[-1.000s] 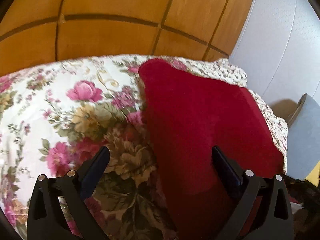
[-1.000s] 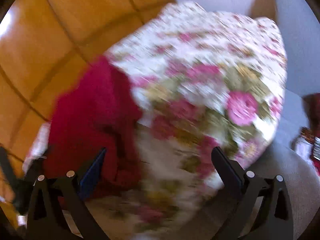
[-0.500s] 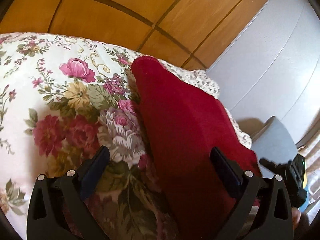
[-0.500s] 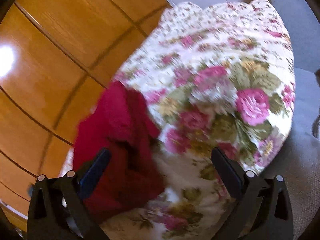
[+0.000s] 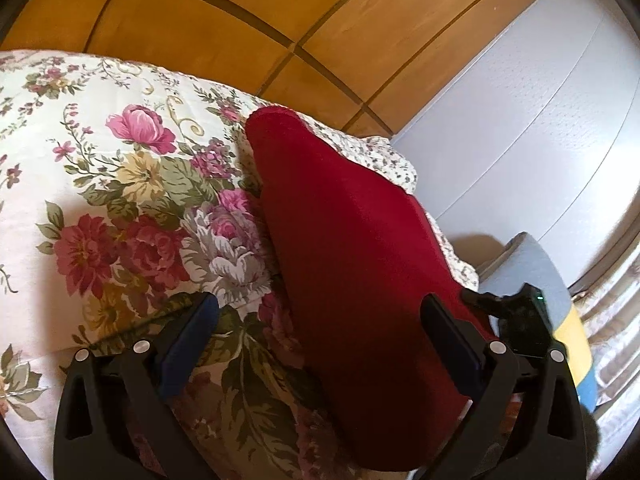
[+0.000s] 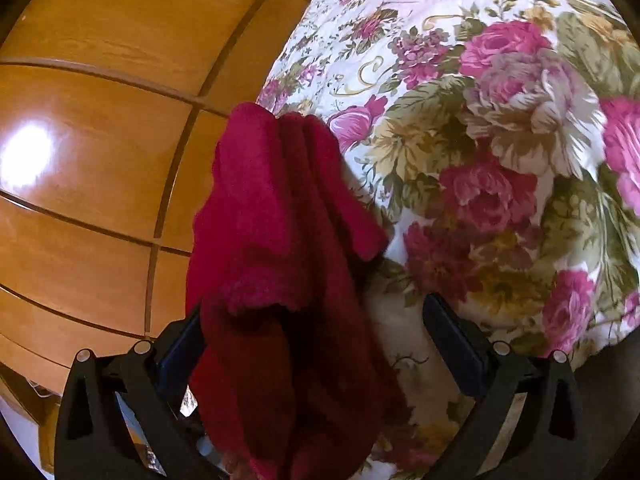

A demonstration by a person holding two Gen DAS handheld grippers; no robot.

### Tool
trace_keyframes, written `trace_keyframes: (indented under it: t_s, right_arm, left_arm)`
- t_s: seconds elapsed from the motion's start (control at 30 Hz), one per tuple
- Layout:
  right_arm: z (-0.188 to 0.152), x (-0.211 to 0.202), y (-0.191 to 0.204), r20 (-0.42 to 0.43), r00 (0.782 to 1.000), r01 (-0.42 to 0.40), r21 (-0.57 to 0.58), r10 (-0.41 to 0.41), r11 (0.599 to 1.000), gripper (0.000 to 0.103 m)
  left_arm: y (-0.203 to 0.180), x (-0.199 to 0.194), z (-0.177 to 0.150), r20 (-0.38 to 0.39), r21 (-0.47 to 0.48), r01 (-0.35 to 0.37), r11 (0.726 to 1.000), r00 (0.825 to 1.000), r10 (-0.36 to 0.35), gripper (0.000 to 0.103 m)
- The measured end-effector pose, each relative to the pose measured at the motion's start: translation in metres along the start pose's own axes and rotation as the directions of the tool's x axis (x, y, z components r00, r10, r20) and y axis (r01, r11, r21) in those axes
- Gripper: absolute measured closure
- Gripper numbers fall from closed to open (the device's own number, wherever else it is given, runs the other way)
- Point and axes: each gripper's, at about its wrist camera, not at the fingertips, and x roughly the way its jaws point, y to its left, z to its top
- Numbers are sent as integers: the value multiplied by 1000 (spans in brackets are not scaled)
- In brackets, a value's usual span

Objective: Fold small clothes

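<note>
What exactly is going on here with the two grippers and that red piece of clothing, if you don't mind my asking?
A person holding a gripper in each hand is folding a small dark red fleecy garment on a flower-patterned quilt. The garment lies bunched in long folds near the quilt's edge, beside wooden panelling. Both the left gripper and the right gripper are open, with the cloth lying between their fingers, so neither is gripping it at this moment.

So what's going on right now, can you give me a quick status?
Left gripper open. Right gripper open too, nothing clamped. Fuzzy dark-red garment lies bunched on the floral bedspread. Nothing in the way.
</note>
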Motion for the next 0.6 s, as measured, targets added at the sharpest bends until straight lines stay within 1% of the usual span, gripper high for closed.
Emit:
trace_keyframes:
  t_s: [0.03,0.1,0.17,0.23,0.27,0.33,0.4,0.47,0.53,0.6]
  right_arm:
    - [4,2,0,-18,1000,-1,-3,1,1000,2]
    - [12,5,-1,-53,999,-14,2,14,1000,2]
    - [19,8,-2,-67,997,-30,12,31,999,2]
    - [27,12,2,-84,996,-36,-14,35,999,2]
    - [30,15,3,-94,995,-29,-37,25,999,2]
    - [33,20,11,-95,995,-12,-94,3,995,2]
    - [33,23,18,-82,997,-12,-141,1,990,2]
    - [31,29,22,-83,997,-17,-160,3,987,2]
    - [32,38,25,-83,996,0,-182,-16,983,2]
    - [33,47,30,-81,996,11,-210,-28,978,2]
  left_arm:
    - [0,0,1,-8,-13,22,1000,1000,-22,3]
    - [3,-1,7,-23,-68,73,995,997,-75,3]
    - [6,-4,13,-8,-133,132,982,991,-134,3]
    - [5,0,16,-10,-165,163,973,986,-167,3]
    - [2,5,17,-27,-153,159,975,986,-165,3]
    - [-5,15,16,-72,-97,130,987,988,-137,3]
    - [-16,28,10,-121,7,89,996,989,-87,3]
    - [-26,36,4,-143,86,59,995,989,-46,3]
    - [-30,41,3,-154,102,52,993,987,-36,3]
    - [-30,45,4,-169,93,58,994,985,-42,3]
